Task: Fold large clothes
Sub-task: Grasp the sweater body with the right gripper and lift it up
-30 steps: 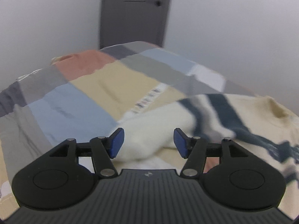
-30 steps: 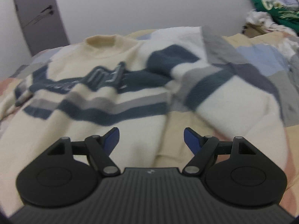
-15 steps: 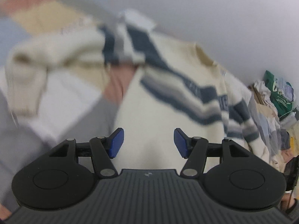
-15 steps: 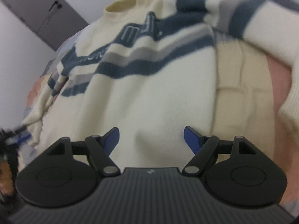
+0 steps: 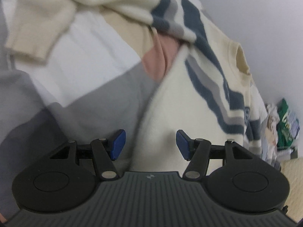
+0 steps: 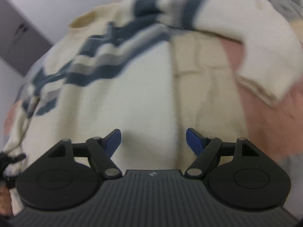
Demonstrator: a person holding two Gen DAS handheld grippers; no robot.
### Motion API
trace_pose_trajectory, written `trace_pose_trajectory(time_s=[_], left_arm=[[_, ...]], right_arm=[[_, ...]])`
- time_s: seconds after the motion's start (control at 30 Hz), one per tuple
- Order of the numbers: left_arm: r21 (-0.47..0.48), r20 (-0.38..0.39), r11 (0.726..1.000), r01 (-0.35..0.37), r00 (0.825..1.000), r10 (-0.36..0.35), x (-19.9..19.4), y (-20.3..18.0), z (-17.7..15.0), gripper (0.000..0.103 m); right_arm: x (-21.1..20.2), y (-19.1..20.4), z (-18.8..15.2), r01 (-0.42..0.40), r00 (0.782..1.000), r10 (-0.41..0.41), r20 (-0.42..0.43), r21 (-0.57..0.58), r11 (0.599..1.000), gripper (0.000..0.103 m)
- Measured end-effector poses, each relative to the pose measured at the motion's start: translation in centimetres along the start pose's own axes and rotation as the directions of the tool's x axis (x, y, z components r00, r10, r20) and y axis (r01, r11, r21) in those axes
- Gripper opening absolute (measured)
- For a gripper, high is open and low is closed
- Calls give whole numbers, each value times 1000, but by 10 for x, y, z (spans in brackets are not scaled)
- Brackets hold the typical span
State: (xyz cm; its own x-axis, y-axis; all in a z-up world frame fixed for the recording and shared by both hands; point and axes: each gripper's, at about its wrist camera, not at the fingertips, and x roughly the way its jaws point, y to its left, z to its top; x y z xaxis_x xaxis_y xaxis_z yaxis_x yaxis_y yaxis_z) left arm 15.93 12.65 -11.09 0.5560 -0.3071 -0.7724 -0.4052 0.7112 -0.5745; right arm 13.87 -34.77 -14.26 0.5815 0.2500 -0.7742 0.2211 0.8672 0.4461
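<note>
A cream sweater (image 5: 181, 102) with navy and grey stripes lies spread on a patchwork bedspread (image 5: 79, 94). Its left sleeve (image 5: 49, 19) bends back, cuff toward me. My left gripper (image 5: 151, 143) is open, hovering low over the sweater's left side edge near the hem, with nothing between its blue pads. In the right wrist view the sweater body (image 6: 132, 94) fills the picture, its right sleeve (image 6: 246, 43) folded across the top right. My right gripper (image 6: 153, 141) is open above the lower right side of the body, nothing pinched.
A pile of clothes and a green bag (image 5: 284, 124) sits at the far right beside the bed. A grey door (image 6: 17, 43) stands in the pale wall at the left. A hand (image 6: 3, 194) shows at the lower left edge.
Both grippers tipped downward and came closer to the sweater. The left view swung from the sleeve and bedspread to the sweater's left edge. Jaws stayed equally wide.
</note>
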Motion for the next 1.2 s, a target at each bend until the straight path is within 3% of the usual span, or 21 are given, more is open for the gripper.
trace_pose_trajectory(time_s=[0.1, 0.17, 0.2, 0.27, 0.33, 0.43, 0.5, 0.53, 0.6, 0.67, 0.77, 0.83, 0.93, 1.1, 1.2], left_arm=[[19, -16, 1000, 5, 1000, -5, 6, -4, -4, 65], [13, -23, 999, 30, 999, -30, 7, -3, -6, 65], [0, -5, 999, 50, 999, -50, 6, -3, -7, 65], [-12, 17, 994, 113, 993, -113, 2, -5, -6, 65], [-4, 17, 987, 163, 986, -163, -2, -8, -7, 65], [37, -25, 990, 137, 990, -136, 4, -14, -12, 65], [53, -71, 995, 84, 994, -80, 13, -14, -17, 64], [58, -78, 996, 73, 995, -69, 15, -13, -20, 64], [80, -72, 994, 70, 995, -65, 14, -17, -24, 63], [80, -74, 994, 69, 995, -63, 9, -19, -26, 63], [101, -58, 991, 85, 995, -80, -3, -23, -33, 45], [107, -37, 990, 97, 995, -94, -11, -27, -35, 21], [89, -21, 984, 154, 988, -153, -30, -27, -36, 11], [110, 0, 979, 171, 985, -172, -59, -27, -44, 9], [129, -4, 987, 97, 995, -97, -60, -25, -49, 9]], right_arm=[[2, -13, 1, -71, 997, 75, -26, 107, 992, 80], [5, -16, -1, -167, 982, 178, -58, 157, 973, 80], [6, -15, -3, -217, 971, 232, -66, 181, 959, 80], [6, -13, -8, -353, 922, 379, -74, 237, 905, 80], [-5, -1, -15, -455, 881, 472, -31, 215, 864, 80], [-21, 14, -25, -497, 866, 500, 10, 137, 857, 80], [-21, 13, -33, -481, 874, 485, 16, 166, 861, 79], [-17, 13, -37, -451, 889, 459, 5, 188, 872, 77], [-11, 10, -42, -362, 927, 374, -19, 211, 908, 44], [-11, 8, -43, -296, 952, 307, -18, 220, 930, 19], [-24, 15, -39, -260, 965, 262, 8, 149, 954, 16], [-35, 23, -37, -242, 970, 240, 35, 83, 967, 15], [-50, 34, -33, -202, 977, 201, 63, 0, 979, 13], [-81, 33, -23, -184, 976, 190, 104, -61, 981, 12], [-83, 35, -24, -119, 987, 127, 95, -85, 989, 12]])
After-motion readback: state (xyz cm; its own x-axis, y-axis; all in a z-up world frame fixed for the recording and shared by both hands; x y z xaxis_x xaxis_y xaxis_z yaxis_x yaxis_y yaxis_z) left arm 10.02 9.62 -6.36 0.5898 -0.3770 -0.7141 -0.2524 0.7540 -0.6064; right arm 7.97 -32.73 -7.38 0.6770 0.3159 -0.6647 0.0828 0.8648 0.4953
